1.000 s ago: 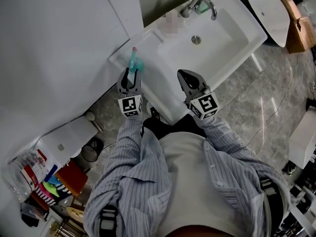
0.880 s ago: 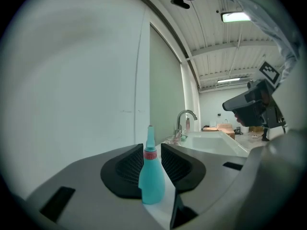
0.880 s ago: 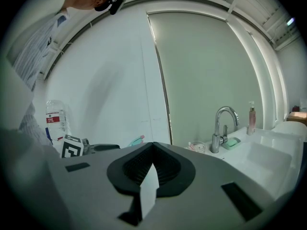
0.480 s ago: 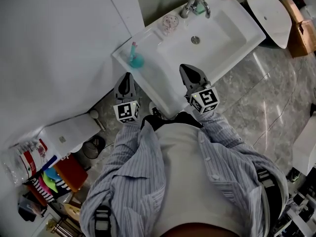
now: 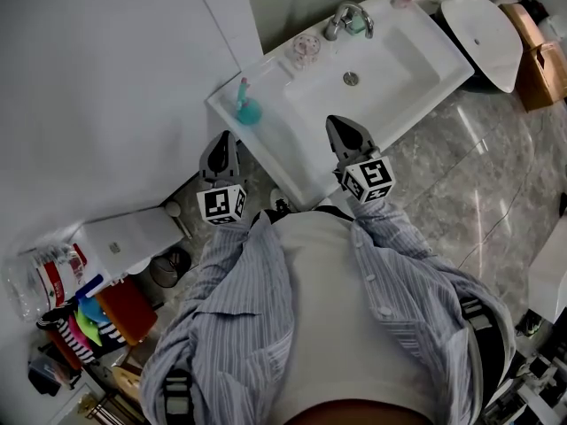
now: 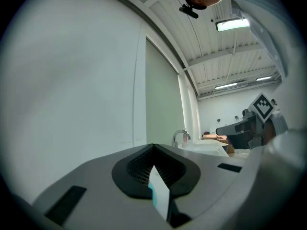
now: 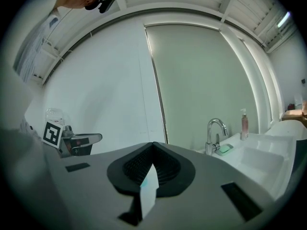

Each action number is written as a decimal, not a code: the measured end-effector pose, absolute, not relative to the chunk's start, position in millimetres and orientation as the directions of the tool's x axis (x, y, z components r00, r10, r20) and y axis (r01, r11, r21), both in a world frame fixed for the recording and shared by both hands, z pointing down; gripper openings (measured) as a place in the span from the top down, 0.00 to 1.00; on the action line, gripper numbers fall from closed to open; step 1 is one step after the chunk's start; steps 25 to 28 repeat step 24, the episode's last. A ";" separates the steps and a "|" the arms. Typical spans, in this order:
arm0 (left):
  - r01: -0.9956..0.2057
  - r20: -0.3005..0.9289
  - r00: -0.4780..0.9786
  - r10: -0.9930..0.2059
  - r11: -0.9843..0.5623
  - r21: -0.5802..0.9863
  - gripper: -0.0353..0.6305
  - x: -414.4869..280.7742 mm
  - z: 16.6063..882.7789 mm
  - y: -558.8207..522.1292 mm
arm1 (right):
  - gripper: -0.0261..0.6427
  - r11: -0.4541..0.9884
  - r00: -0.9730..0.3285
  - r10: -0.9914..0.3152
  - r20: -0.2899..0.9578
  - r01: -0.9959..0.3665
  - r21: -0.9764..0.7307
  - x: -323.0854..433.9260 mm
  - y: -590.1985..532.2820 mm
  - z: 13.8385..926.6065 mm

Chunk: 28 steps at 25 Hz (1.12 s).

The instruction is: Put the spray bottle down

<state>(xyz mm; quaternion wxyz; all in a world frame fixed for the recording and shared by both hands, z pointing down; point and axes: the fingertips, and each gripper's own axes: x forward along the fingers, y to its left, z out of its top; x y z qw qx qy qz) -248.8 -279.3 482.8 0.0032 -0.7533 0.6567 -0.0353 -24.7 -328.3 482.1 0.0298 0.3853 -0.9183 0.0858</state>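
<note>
Zero contact: spray bottle [image 5: 245, 106] stands on sink [image 5: 283, 144] ledge beyond left tongs [image 5: 225, 140] — just closed, empty; right tongs [image 5: 339, 127] closed, empty.

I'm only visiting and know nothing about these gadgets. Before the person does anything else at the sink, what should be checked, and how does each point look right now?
1. Spray bottle set down on the sink, at its left corner: ok.
2. Bottle upright: ok, it appears to stand with its pink top up.
3. Left gripper apart from the bottle: ok; its jaws have just closed with nothing between them.
4. Right gripper empty: ok; its jaws are together on nothing.
5. Bottle's footing firm so near the rim: cannot tell.
</note>
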 end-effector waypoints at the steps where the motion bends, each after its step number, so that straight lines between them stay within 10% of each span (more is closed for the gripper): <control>1: -0.989 0.045 0.136 -0.990 -0.138 -0.053 0.94 -249.0 480.9 -279.5 | 0.94 0.688 -0.701 -0.703 0.120 -0.713 -0.134 -25.0 -328.6 481.2; 28: -0.984 0.048 0.172 -0.984 -0.174 -0.035 0.94 -259.2 478.3 -289.6 | 0.94 0.670 -0.680 -0.722 0.130 -0.733 -0.114 -35.6 -328.1 478.4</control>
